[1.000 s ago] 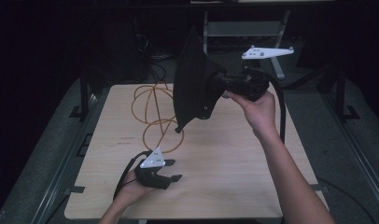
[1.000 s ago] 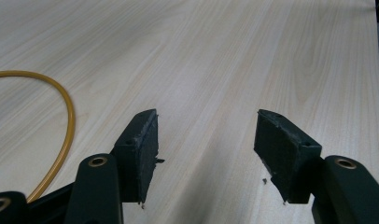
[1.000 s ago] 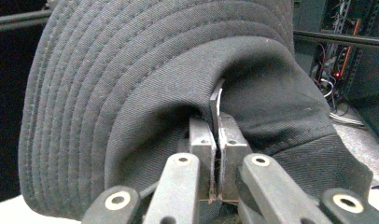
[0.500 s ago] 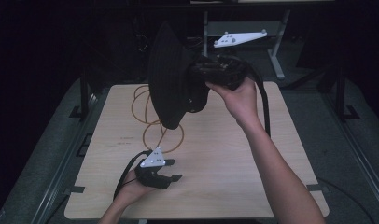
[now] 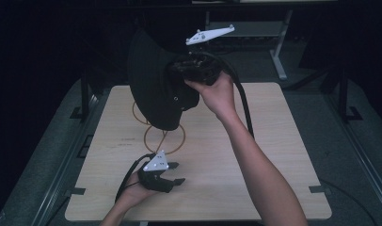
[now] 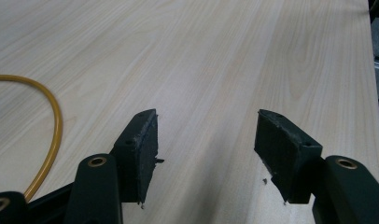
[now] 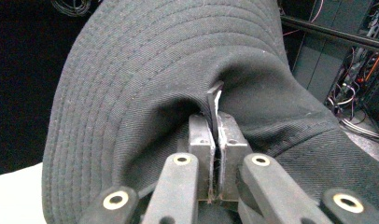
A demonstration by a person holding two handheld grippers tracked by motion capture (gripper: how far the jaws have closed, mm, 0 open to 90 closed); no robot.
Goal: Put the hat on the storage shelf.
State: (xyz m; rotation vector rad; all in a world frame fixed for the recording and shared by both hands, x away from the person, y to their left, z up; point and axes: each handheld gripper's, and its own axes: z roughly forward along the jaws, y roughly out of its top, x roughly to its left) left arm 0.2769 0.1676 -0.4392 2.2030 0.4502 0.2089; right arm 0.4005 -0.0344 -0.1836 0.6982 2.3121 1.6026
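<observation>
A black brimmed hat (image 5: pixel 154 89) hangs in the air above the far left part of the wooden table (image 5: pixel 274 155). My right gripper (image 5: pixel 187 75) is shut on it, held up by a hand. In the right gripper view the two pads (image 7: pixel 214 140) pinch a fold of the hat's dark fabric (image 7: pixel 145 93) where the brim meets the crown. My left gripper (image 5: pixel 176 173) rests low on the near left of the table, open. The left gripper view has its fingers (image 6: pixel 143 147) wide apart over bare wood, with nothing between them.
An orange cable (image 5: pixel 163 139) lies in loops on the table under the hat; a stretch of the orange cable (image 6: pixel 54 135) curves left of the left gripper. A black cable (image 5: pixel 243 101) trails from the right gripper. Dark floor and metal frames (image 5: pixel 278 56) surround the table.
The right hand has carried the hat leftwards and a little higher across the table. The left gripper has stayed where it was, still open.
</observation>
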